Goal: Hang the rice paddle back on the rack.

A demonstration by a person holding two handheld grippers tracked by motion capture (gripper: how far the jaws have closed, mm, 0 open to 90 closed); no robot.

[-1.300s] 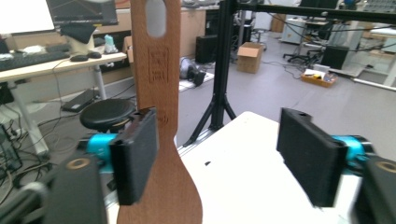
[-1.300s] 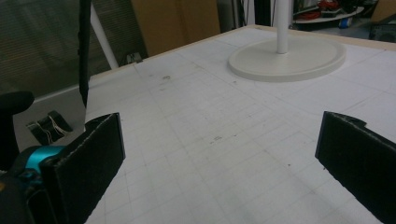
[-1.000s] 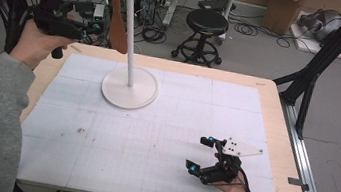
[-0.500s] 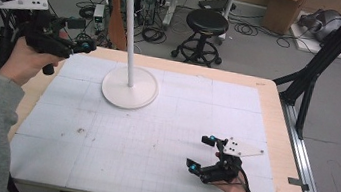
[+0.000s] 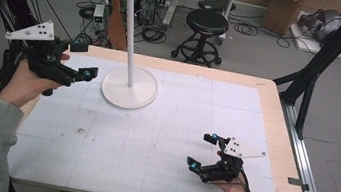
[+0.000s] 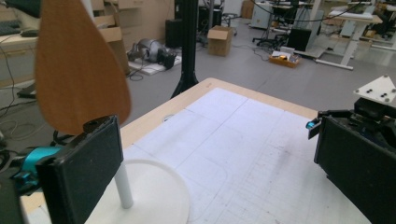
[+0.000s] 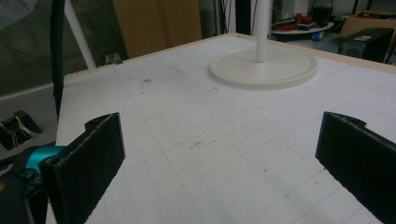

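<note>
Jaws apart and empty on both: my left gripper (image 5: 78,61) has swung in from off the table's left edge toward the stand (image 5: 129,86), right gripper (image 5: 203,152) parked near the front, so probably approach, nothing grasped.

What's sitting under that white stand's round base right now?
The stand's round base lies flat on the white gridded mat covering the wooden table. Whatever is directly beneath the base is covered.

wooden table (image 5: 278,103) under white gridded mat (image 5: 179,127), white round-based stand (image 5: 130,88)
</note>
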